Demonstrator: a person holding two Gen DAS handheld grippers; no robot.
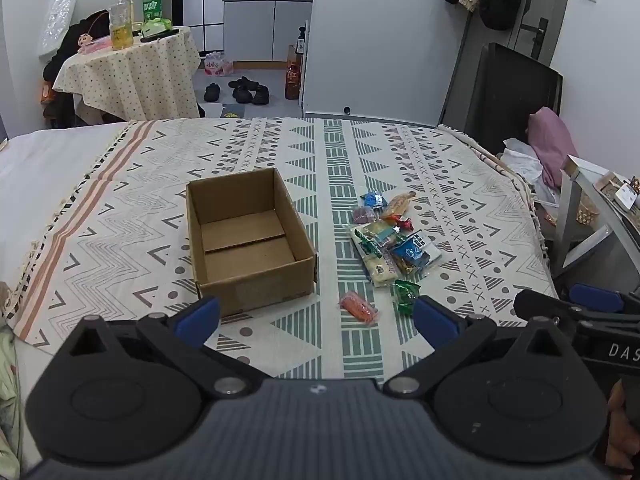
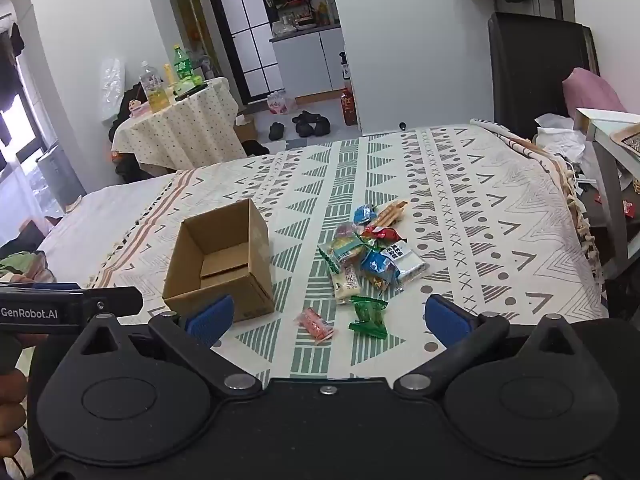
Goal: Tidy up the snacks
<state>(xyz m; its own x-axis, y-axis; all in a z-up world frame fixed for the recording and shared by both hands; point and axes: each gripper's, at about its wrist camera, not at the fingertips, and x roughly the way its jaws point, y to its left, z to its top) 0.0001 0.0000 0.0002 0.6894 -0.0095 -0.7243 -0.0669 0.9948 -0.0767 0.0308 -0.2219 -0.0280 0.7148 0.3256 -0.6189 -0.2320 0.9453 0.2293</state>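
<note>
Snacks: we see the pile [image 1: 390, 240] lying on the cloth, ahead of our left claw and a little to its right, clear of both claws.
Strays: a pink pack [image 1: 359, 307] and a green pack [image 1: 407, 295] lie nearest us, just ahead of the left claw's right finger.
Box [image 1: 248, 240]: open-topped, nothing in it, ahead-left of the snacks.
Left claw [image 1: 316, 318]: spread wide, holding nothing.
Right claw [image 2: 326, 322]: spread wide, holding nothing; the pink and green packs lie just beyond its gap.
Cloth [image 1: 460, 184]: patterned, under everything.

Evenly lit, sharp (edges fisheye-bent).
</note>
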